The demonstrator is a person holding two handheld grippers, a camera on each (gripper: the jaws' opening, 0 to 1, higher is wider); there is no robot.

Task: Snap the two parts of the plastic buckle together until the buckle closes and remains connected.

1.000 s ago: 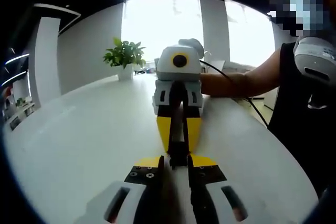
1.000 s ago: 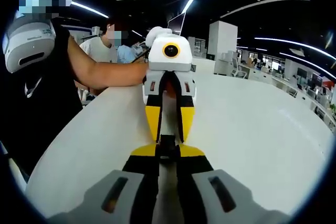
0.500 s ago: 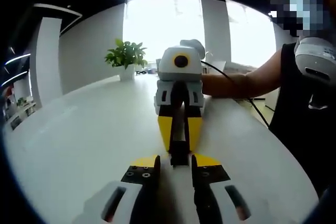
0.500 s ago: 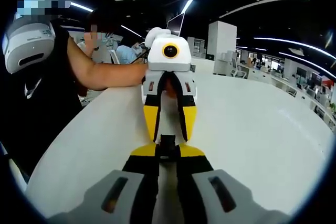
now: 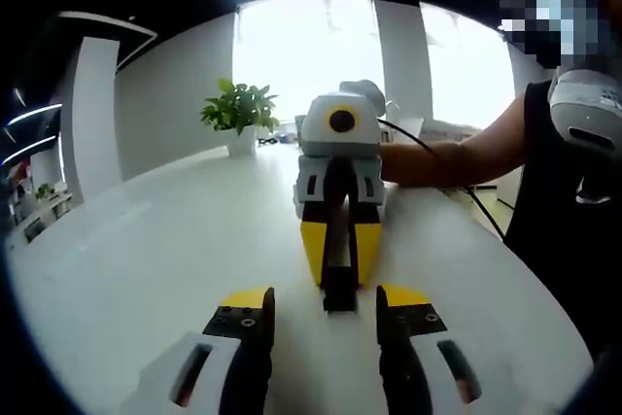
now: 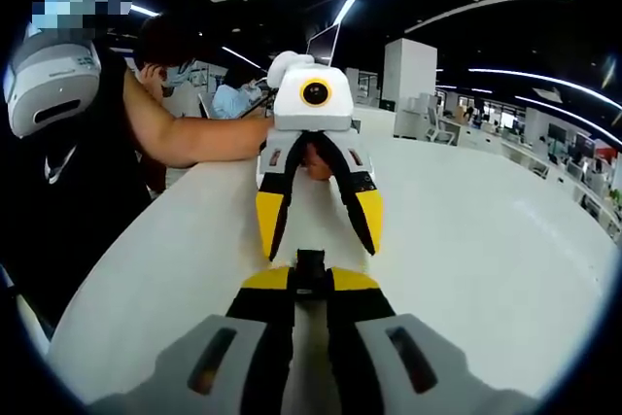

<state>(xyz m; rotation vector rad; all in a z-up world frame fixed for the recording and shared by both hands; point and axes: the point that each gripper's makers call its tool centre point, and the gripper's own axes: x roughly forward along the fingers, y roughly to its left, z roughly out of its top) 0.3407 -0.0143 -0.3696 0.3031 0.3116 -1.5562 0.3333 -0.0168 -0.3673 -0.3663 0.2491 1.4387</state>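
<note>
Spanning both views, the white tabletop (image 5: 146,269) carries everything. At frame centre, the right tongs (image 6: 309,284) pinch the black buckle (image 6: 310,264), while the left tongs (image 5: 321,313), spread apart, flank it at the bottom. A plant (image 5: 241,114) stands upper left.

Left gripper (image 5: 321,313) jaws spread apart — off the buckle (image 5: 338,291).
</note>
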